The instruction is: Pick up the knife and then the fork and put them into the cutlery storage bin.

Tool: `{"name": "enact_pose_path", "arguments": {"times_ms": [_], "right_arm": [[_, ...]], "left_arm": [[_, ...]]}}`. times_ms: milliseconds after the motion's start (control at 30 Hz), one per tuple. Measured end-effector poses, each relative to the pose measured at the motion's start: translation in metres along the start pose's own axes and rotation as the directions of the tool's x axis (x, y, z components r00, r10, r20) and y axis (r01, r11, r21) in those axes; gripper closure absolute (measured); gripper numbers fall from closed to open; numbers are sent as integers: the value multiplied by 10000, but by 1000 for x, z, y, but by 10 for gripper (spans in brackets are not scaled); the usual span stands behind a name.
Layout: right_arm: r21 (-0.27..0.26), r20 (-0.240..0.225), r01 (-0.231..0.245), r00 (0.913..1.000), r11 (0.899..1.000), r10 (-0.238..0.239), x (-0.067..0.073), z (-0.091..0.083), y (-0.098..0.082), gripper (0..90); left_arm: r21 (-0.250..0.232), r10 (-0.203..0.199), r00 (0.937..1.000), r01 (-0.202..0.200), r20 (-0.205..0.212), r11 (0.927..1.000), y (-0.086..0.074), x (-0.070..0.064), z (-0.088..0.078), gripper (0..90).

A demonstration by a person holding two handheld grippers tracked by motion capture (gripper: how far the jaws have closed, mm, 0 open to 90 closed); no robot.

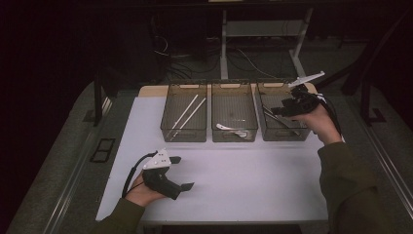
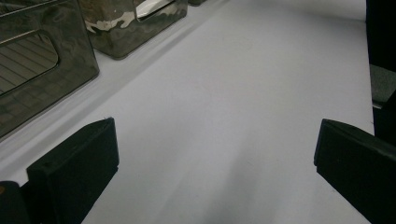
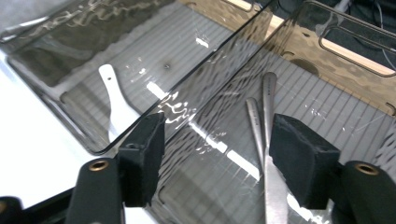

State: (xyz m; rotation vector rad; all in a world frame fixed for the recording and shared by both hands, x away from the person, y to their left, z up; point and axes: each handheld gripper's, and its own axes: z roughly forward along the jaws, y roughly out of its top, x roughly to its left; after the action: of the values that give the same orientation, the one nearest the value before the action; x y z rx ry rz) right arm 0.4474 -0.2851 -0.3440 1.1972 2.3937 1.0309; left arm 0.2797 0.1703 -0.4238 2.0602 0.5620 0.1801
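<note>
Three smoked clear bins stand in a row at the back of the white mat (image 1: pixel 229 175). The left bin (image 1: pixel 184 138) holds two white chopsticks (image 1: pixel 187 114). In the middle bin (image 1: pixel 234 139) lies a white spoon (image 1: pixel 231 129) (image 3: pixel 116 109). Metal knives (image 3: pixel 267 107) rest in the right bin (image 1: pixel 287 137) (image 3: pixel 355 60). My right gripper (image 1: pixel 273 113) (image 3: pixel 217 154) hovers over the right bin, open, with the knives below its pads and not touched. At the front left, my left gripper (image 1: pixel 181 172) (image 2: pixel 215 163) sits low on the mat, open, with nothing between its jaws.
The table's wooden edge (image 1: pixel 151 90) shows behind the bins. Desk legs and cables (image 1: pixel 224 53) stand on the floor beyond. In the left gripper view, two bin walls (image 2: pixel 42 70) (image 2: pixel 135 28) rise at the upper left.
</note>
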Motion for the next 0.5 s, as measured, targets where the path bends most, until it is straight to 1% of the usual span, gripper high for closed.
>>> {"name": "enact_pose_path", "arguments": {"times_ms": [33,200,300,367,400,500], "right_arm": [[-206,9,33,10000,9998,-33,3,-2,-4,343],[-756,138,91,9999,9971,-81,17,-11,-17,290],[-978,220,225,9995,9949,-204,25,-14,-25,267],[-1102,239,207,9995,9937,-181,30,-17,-31,250],[-1156,227,180,9996,9931,-154,32,-18,-32,239],[-1462,81,206,9998,9890,-196,40,-23,-41,214]], "left_arm": [[0,-1,10000,1,-6,10000,0,0,0,0],[-11,-37,10000,37,-33,10000,0,1,1,0],[-77,-129,9999,128,-85,9999,-1,1,2,0],[-105,-158,9998,158,-78,9998,0,2,3,0],[-146,-236,9997,234,-99,9996,0,2,3,0],[-203,-288,9995,286,-104,9994,0,2,4,0]]}}
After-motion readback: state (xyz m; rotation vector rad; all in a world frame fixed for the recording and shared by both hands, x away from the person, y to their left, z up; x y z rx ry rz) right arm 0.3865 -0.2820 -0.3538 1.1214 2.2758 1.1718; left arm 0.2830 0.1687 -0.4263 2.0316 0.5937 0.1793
